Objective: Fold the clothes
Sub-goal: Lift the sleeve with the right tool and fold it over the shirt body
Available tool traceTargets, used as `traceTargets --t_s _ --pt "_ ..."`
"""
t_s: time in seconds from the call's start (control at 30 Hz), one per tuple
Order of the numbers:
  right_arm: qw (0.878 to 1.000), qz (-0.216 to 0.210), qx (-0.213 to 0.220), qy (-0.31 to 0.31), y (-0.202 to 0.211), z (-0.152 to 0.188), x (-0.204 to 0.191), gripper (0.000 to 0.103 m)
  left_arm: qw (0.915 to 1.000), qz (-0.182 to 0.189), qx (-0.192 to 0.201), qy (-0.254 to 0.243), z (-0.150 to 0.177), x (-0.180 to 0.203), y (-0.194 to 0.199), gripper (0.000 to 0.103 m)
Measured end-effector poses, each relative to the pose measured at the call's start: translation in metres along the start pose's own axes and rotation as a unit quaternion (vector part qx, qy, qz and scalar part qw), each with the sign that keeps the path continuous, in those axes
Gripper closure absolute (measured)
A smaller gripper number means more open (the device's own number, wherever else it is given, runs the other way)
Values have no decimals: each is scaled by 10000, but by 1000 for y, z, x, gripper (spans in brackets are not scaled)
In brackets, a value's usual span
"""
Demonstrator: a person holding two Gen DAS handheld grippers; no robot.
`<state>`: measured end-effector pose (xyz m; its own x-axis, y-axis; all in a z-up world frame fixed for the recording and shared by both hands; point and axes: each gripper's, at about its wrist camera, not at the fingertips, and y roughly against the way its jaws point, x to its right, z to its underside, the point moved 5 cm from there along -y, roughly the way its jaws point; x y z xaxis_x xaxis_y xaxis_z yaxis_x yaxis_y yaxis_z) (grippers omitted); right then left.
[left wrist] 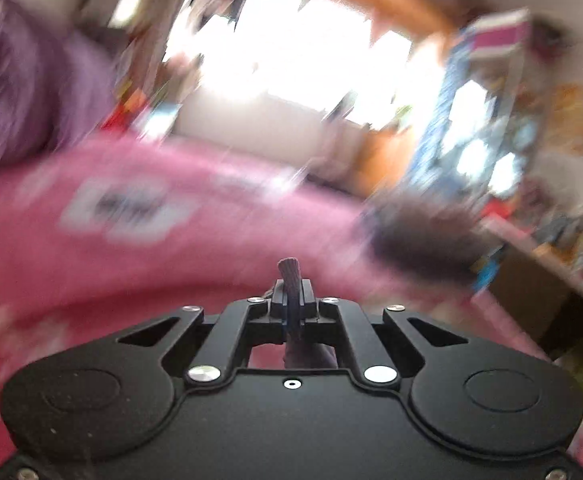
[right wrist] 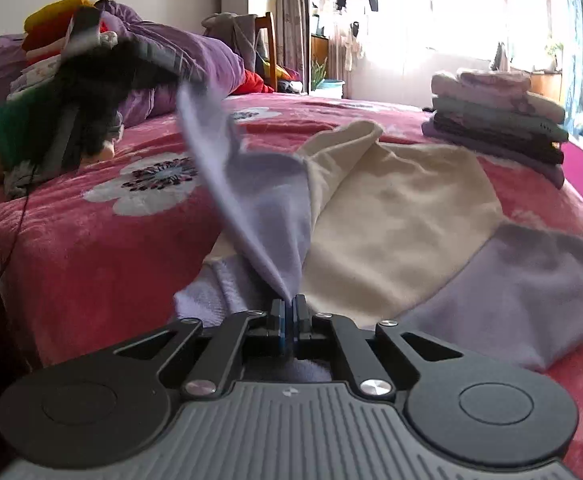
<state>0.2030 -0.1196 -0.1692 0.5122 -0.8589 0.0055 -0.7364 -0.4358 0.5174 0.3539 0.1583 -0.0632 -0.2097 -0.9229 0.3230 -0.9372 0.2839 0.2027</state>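
Writing cannot be read anywhere; the left view is smeared by blur. Fleece garment [right wrist: 391,216], soft and napped, cream in the body with lilac sleeves, lies spread near the bed's [right wrist: 83,248] front edge on a pink plush floral cover. Right gripper [right wrist: 289,304] is clenched on a lilac fold that stretches taut toward the far left side, and left gripper [left wrist: 290,292] pinches a ribbed lilac edge. Folded stack [right wrist: 495,120] sits at the far right corner.

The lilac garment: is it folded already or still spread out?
Not folded: the garment hangs stretched between both shut grippers, over the bed.
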Motion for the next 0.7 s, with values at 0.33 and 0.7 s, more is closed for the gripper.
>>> traceTargets --t_s 0.33,0.7 --pt "9994 107 88 318 2 2 -5 99 9885 1353 555 -394 -23 76 -41 102" --pt "9942 314 185 1014 9 5 -17 99 9811 1825 423 -483 -15 105 -83 102"
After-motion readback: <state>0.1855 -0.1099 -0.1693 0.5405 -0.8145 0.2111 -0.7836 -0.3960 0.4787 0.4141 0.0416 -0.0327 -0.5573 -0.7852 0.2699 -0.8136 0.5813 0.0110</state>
